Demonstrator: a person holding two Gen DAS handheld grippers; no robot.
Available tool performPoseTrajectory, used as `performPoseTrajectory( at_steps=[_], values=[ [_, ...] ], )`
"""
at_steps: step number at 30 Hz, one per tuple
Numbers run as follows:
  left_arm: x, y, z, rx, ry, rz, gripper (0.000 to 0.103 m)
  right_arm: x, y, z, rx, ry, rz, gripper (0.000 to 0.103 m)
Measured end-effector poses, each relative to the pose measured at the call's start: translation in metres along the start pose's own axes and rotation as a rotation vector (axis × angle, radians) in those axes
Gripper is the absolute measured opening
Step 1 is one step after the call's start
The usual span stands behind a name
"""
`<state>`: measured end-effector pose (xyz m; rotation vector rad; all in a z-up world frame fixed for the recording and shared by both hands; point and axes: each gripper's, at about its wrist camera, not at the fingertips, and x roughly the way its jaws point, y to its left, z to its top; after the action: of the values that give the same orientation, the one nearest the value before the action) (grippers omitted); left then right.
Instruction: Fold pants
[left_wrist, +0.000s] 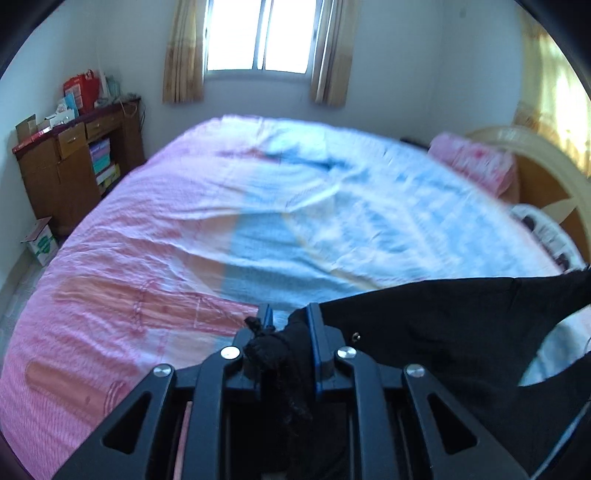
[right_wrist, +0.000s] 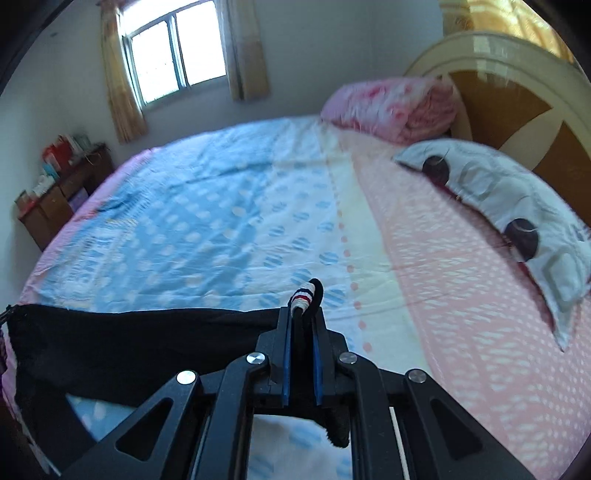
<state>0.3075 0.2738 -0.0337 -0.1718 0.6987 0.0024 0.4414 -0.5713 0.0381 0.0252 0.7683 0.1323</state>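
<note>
while both of my grippers point down over the bed (left_wrist: 155, 221), the black pants (left_wrist: 443, 325) hang stretched between them, lifted clear of the bedsheet.

item, left gripper (left_wrist: 290, 317): jaws closed on a bunched black edge of the pants; a frayed wad of cloth sits between the blue pads (left_wrist: 314, 332) and spills back over the frame. from there the fabric runs off to the right of the left wrist view as a taut dark sheet, one part drooping toward the lower right.

item, right gripper (right_wrist: 302, 321): jaws closed on another edge of the pants; a black loop with a white, red and navy striped band (right_wrist: 303, 295) sticks up past the fingertips. the cloth runs left from the jaws across the right wrist view to the frame's edge.

item, surroundings: pink and blue patterned bedsheet, folded pink quilt (right_wrist: 391, 107) and white pillow (right_wrist: 509, 206) near the headboard (right_wrist: 517, 92), window (left_wrist: 258, 35) with curtains, wooden cabinet (left_wrist: 74, 162).
</note>
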Motion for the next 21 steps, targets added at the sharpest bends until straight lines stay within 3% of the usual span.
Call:
performPoseTrajectory(
  at_steps=[6,11,13,14,18,21],
  values=[
    [-0.058,-0.002,-0.047,0.009,-0.042,-0.065,0.019,-0.092,-0.012,-0.078,-0.019,-0.058,0.05,0.009],
    [-0.071,-0.002,-0.104,0.038,0.008,-0.074,0.019,-0.102,-0.022,-0.156,-0.019,0.101,0.053,0.013],
    [-0.071,0.0,-0.122,0.045,0.026,-0.081,0.02,-0.107,-0.018,-0.18,-0.025,0.145,0.047,0.023],
    [-0.07,-0.001,-0.128,0.054,0.031,-0.077,0.02,-0.111,-0.014,-0.187,-0.036,0.154,0.04,0.029],
    [-0.069,-0.003,-0.15,0.088,0.032,-0.08,0.02,-0.136,0.014,-0.203,-0.109,0.156,-0.018,0.032],
    [-0.071,0.0,-0.154,0.088,0.006,-0.092,0.021,-0.152,0.043,-0.203,-0.165,0.156,-0.031,0.042]
  ],
)
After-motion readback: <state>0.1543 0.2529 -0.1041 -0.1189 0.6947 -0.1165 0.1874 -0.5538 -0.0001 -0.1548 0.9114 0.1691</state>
